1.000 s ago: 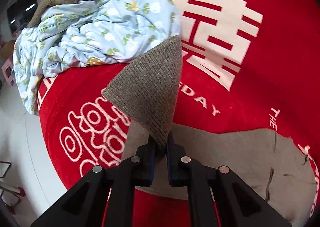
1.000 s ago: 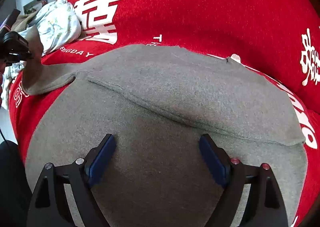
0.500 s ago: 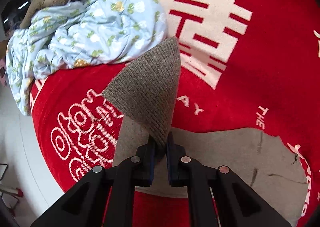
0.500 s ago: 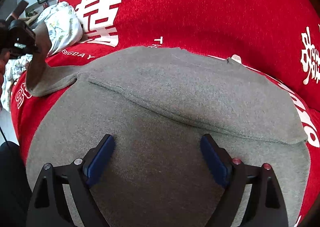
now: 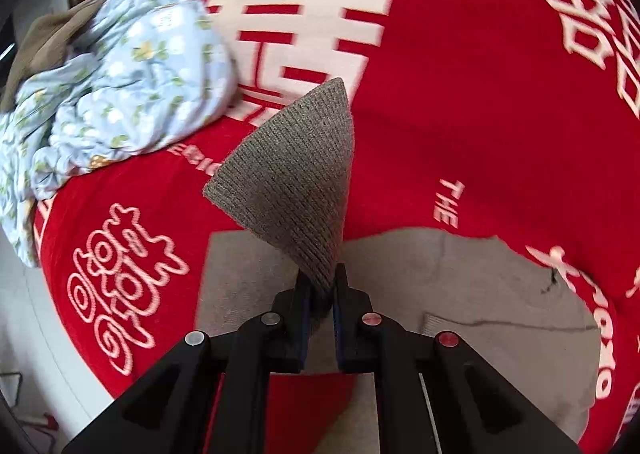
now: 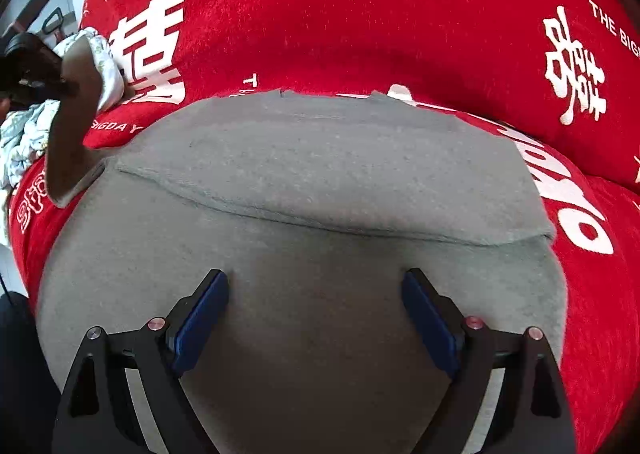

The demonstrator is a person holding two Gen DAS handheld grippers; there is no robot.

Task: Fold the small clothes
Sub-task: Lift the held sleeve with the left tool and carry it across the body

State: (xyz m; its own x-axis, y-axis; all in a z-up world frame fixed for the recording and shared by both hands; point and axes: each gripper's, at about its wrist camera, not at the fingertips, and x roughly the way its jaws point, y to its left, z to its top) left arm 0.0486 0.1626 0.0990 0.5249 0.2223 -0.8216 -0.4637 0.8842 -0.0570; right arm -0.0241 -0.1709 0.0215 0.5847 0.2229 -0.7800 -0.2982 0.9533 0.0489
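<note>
A grey knit garment (image 6: 320,181) lies spread on the red cloth, its far part folded over toward me. My left gripper (image 5: 320,290) is shut on the garment's ribbed cuff (image 5: 296,173), which stands up as a cone above the cloth. In the right wrist view that sleeve (image 6: 68,133) rises at the far left, held by the left gripper (image 6: 60,85). My right gripper (image 6: 316,286) hovers open just over the near part of the garment, with nothing pinched between its blue pads (image 6: 200,318).
The red cloth (image 5: 480,113) with white lettering covers the whole surface. A crumpled pale-blue floral garment (image 5: 128,93) lies at the far left on a brown one (image 5: 44,41). White floor (image 5: 24,314) shows past the left edge.
My left gripper has lifted the cuff and carried it rightward over the garment, so the sleeve stands taller. The right gripper has shifted a little over the garment, still open.
</note>
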